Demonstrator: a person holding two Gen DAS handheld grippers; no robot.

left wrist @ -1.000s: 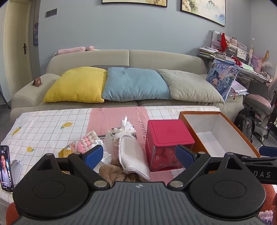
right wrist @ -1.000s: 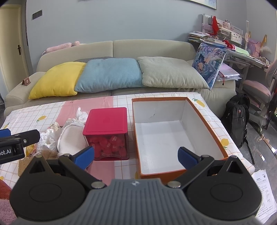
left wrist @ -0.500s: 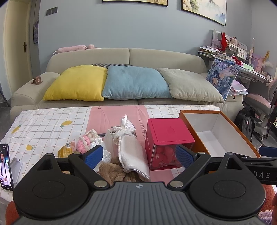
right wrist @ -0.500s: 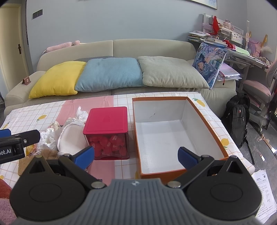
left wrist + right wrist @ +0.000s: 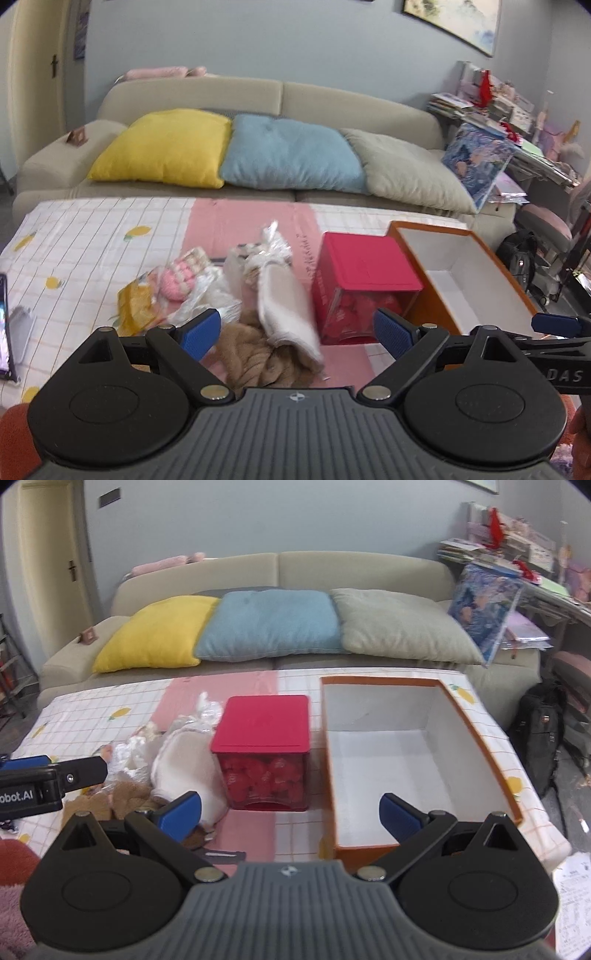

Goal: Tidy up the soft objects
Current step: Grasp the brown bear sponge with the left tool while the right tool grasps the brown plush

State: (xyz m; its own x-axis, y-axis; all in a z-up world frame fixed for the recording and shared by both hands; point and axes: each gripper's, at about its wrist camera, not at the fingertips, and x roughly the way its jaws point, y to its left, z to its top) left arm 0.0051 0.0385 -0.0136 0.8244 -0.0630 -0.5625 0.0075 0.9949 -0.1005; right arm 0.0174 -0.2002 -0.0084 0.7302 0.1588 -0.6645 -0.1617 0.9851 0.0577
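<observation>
A pile of soft things lies on the table: a white folded cloth (image 5: 286,306), a brown plush (image 5: 258,354), a pink knitted piece (image 5: 177,280) and crinkled plastic bags (image 5: 258,251). The white cloth (image 5: 184,764) and brown plush (image 5: 125,794) also show in the right wrist view. An open orange box (image 5: 417,753) with a white inside stands to the right; it shows in the left wrist view too (image 5: 461,273). My left gripper (image 5: 295,330) is open, just above the brown plush and cloth. My right gripper (image 5: 291,814) is open and empty, in front of the red container and the box.
A red-lidded clear container (image 5: 264,751) of red pieces stands between the pile and the box. A phone (image 5: 5,332) stands at the table's left edge. A sofa (image 5: 258,96) with yellow, blue and grey cushions is behind the table. A black backpack (image 5: 539,731) sits on the floor at right.
Both grippers have moved forward and down toward the table. The pile and the box loom larger. Both stay open and empty.
</observation>
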